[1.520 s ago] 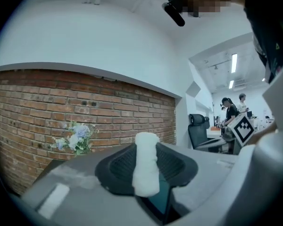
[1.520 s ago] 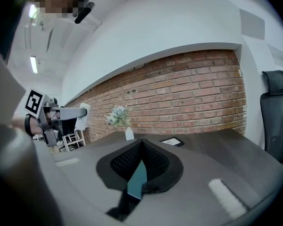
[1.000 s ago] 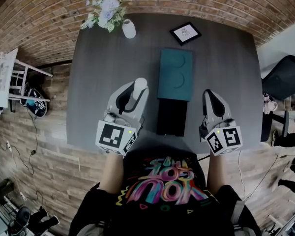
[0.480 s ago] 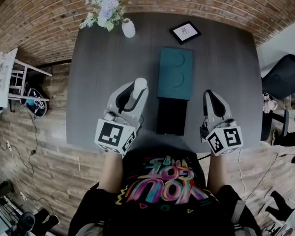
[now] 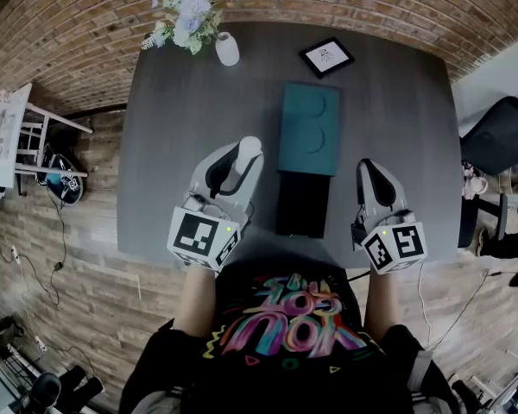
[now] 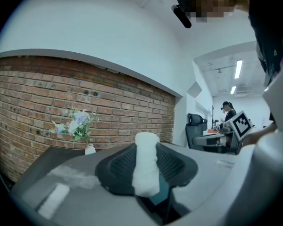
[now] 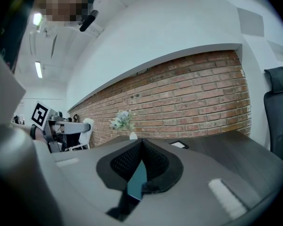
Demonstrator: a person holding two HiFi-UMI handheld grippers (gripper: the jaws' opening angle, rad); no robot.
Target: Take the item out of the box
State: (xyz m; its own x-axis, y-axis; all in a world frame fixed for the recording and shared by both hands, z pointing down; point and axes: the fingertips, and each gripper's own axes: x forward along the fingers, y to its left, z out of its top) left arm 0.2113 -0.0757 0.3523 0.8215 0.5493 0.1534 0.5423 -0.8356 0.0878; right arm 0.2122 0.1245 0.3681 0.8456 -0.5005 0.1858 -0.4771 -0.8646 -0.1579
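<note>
A teal box lid [image 5: 307, 129] lies in the middle of the dark table [image 5: 173, 128], and the black box base [image 5: 301, 203] sits right in front of it, towards me. My left gripper [image 5: 240, 164], left of the box, is shut on a white rolled item [image 5: 246, 155] that stands up between its pads. In the left gripper view the white roll [image 6: 145, 166] fills the gap of the left gripper [image 6: 146, 147]. My right gripper [image 5: 369, 166] hovers right of the box, shut and holding nothing. In its own view the right gripper [image 7: 141, 144] has its tips together, and a strip of the teal lid [image 7: 137, 182] shows behind them.
A white vase with flowers [image 5: 227, 50] and a small framed picture [image 5: 325, 58] stand at the table's far edge. A black office chair [image 5: 501, 136] is off the right side and a white chair [image 5: 13, 136] off the left. A brick wall runs behind the table.
</note>
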